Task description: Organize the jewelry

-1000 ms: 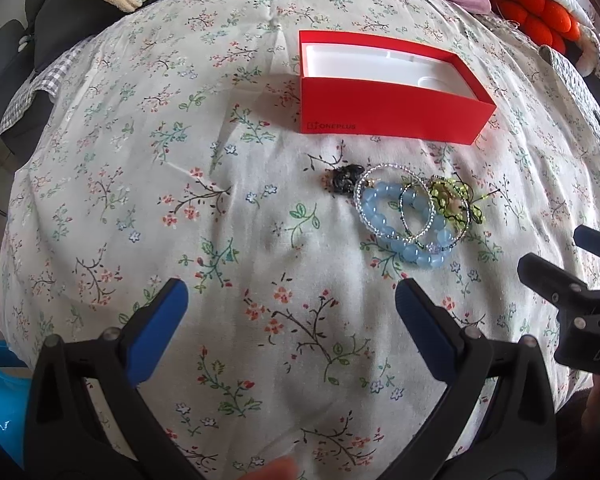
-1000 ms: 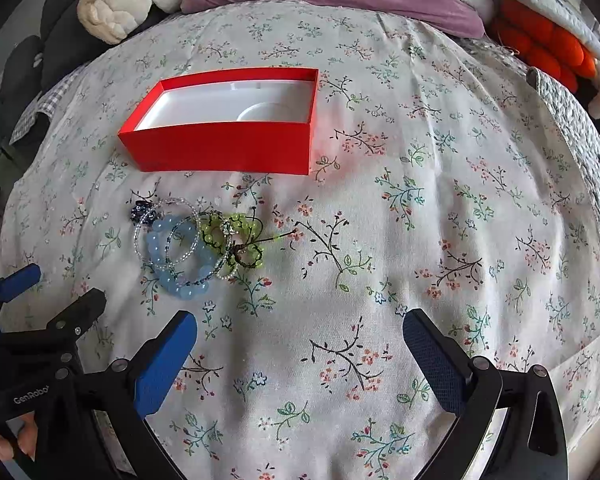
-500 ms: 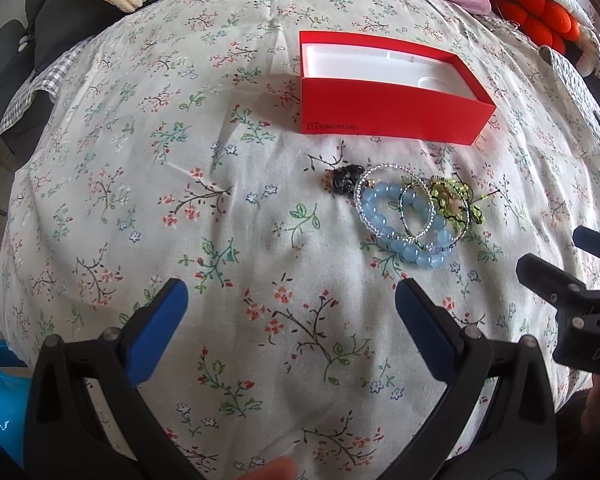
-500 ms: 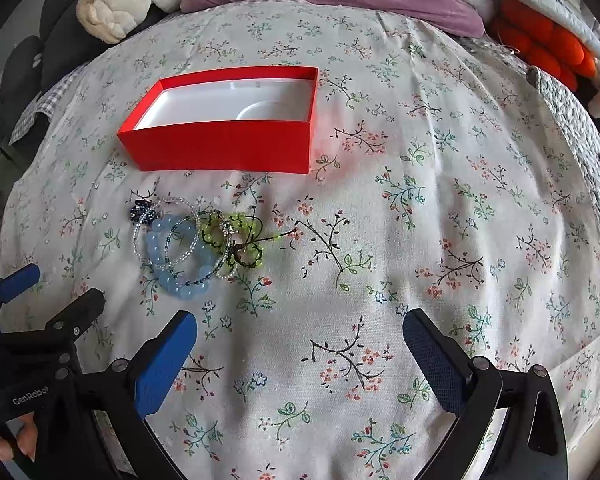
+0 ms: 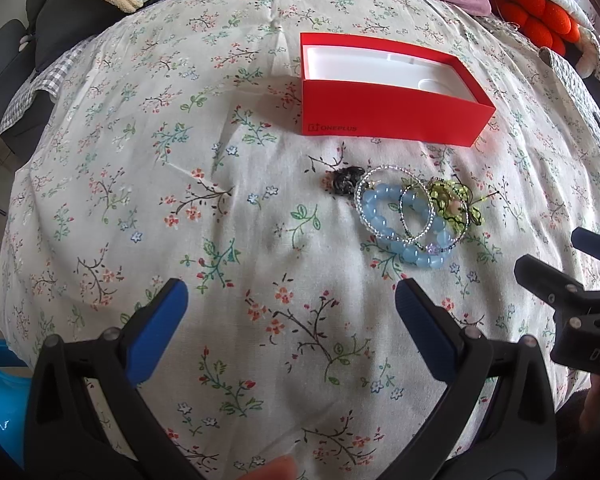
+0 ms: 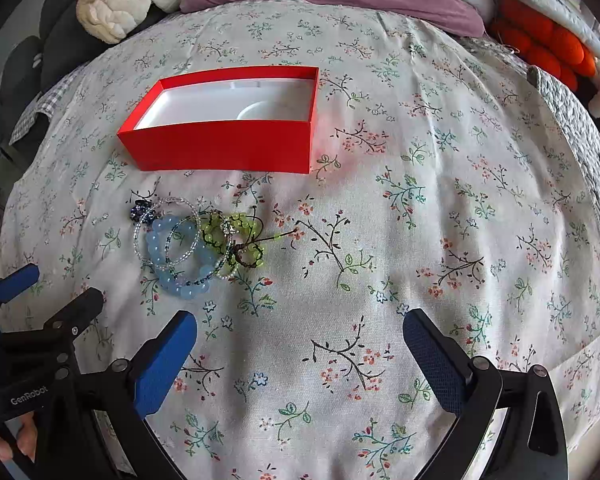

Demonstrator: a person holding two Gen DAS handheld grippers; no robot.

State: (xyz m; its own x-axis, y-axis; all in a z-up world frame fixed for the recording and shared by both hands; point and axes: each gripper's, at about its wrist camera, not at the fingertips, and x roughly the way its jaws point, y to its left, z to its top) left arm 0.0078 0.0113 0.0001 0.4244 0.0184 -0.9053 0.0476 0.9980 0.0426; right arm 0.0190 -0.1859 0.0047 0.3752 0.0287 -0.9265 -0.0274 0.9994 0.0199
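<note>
2 hand-held grippers hover over the bed, both spread wide and holding nothing: the left hand-held gripper (image 5: 288, 312) and the right hand-held gripper (image 6: 300, 344). Nothing has changed since the earlier frames; neither has shifted. The bracelets (image 6: 188, 240) lie tangled in a pile on the flowered bedspread (image 6: 420, 240), just in front of the empty red box (image 6: 224, 148). By my reading, sorting has not started.
</note>
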